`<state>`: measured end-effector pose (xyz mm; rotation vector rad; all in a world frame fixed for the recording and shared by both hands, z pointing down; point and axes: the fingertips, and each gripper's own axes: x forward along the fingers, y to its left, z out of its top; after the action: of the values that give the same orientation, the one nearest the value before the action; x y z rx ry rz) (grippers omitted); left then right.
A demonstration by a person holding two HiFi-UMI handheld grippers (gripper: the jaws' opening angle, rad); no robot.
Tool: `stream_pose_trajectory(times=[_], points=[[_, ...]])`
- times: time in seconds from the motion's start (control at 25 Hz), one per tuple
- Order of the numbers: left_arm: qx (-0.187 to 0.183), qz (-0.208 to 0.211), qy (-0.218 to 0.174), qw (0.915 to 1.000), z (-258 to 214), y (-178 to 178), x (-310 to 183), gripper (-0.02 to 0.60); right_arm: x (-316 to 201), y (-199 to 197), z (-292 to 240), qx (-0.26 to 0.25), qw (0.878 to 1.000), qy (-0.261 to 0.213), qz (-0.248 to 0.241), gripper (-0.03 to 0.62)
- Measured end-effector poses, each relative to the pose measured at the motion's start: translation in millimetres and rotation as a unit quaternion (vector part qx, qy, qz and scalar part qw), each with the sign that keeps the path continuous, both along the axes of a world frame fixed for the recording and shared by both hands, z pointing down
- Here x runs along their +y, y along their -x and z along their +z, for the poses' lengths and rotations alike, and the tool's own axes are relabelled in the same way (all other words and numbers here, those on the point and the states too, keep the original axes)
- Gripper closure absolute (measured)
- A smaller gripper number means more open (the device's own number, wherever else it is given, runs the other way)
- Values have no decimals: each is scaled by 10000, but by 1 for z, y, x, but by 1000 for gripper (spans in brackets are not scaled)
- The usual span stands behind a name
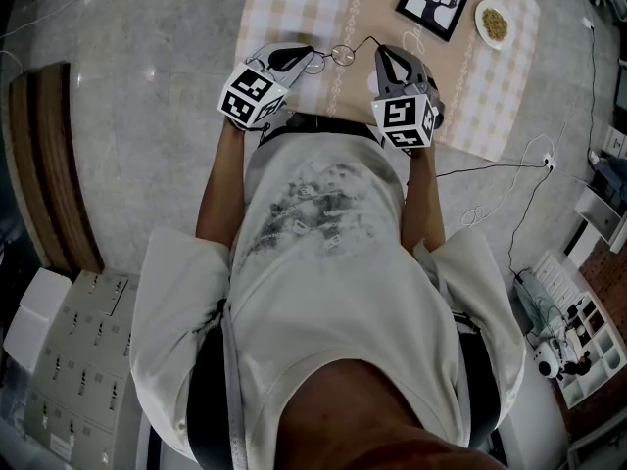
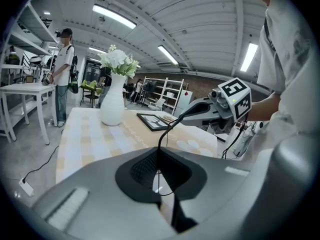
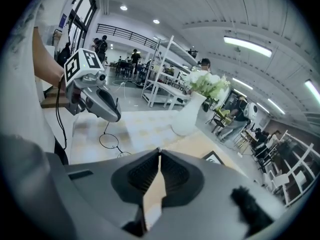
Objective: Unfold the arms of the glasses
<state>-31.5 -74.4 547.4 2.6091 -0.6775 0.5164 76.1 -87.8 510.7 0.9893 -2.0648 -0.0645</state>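
Above the checked surface (image 1: 284,8), at twelve o'clock, left gripper (image 1: 302,57) jaws clench the glasses (image 1: 340,55) and right gripper (image 1: 382,55) jaws pinch one arm (image 1: 367,40). Swing that arm outward slowly, holding the frame still.

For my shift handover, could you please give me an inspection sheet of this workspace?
Surface: checked tablecloth, lying flat.
Job's things: glasses held between both claws, one arm swung out.
Clutter: framed deer picture, plate of food, vase of flowers.
Grippers: left claw shut on the glasses; right claw shut on the arm's end.
Cables: white cable on the floor.
Surroundings: shelving; person standing.
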Motion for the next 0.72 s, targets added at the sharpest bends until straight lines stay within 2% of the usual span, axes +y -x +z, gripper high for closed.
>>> stream_pose_trajectory(times=[0.72], points=[[2,-151,11,9999,1,5,1,571,2,0,2,106,9999,-3,-95,569]])
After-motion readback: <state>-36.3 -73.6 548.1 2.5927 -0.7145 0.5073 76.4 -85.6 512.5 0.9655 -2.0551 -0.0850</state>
